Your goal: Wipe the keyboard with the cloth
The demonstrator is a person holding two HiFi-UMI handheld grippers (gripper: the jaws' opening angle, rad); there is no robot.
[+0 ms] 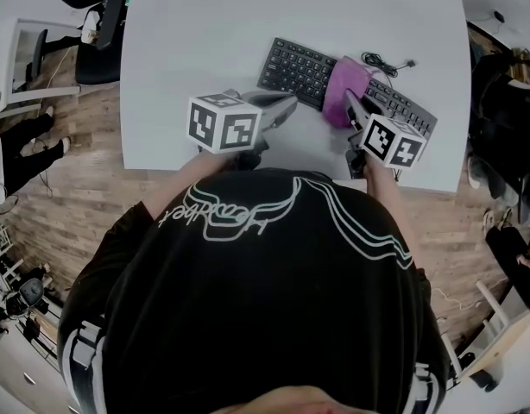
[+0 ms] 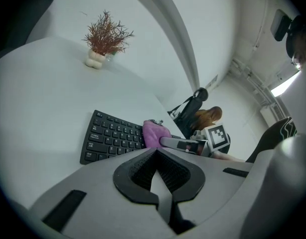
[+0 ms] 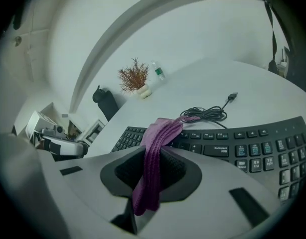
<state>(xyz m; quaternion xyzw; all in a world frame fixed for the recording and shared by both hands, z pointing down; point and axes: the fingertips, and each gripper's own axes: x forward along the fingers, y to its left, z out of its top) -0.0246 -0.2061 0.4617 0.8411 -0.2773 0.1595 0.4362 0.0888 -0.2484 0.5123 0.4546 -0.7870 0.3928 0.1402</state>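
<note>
Counting the parts, you have one keyboard [image 1: 297, 69], one purple cloth [image 1: 344, 89] and two grippers on one table [image 1: 205, 24]. Your right gripper [image 3: 147, 180] clamps the cloth, which drapes forward onto the keyboard's middle. Your left gripper [image 2: 154, 180] is closed and empty, near the keyboard's left end. The cloth hides the keys beneath it.

The left gripper [image 2: 156, 180], jaws together, fills the lower frame. Beyond it a cloth [image 2: 155, 133] lies on a keyboard [image 2: 110, 139]. A plant [image 2: 105, 36] stands upper left.
</note>
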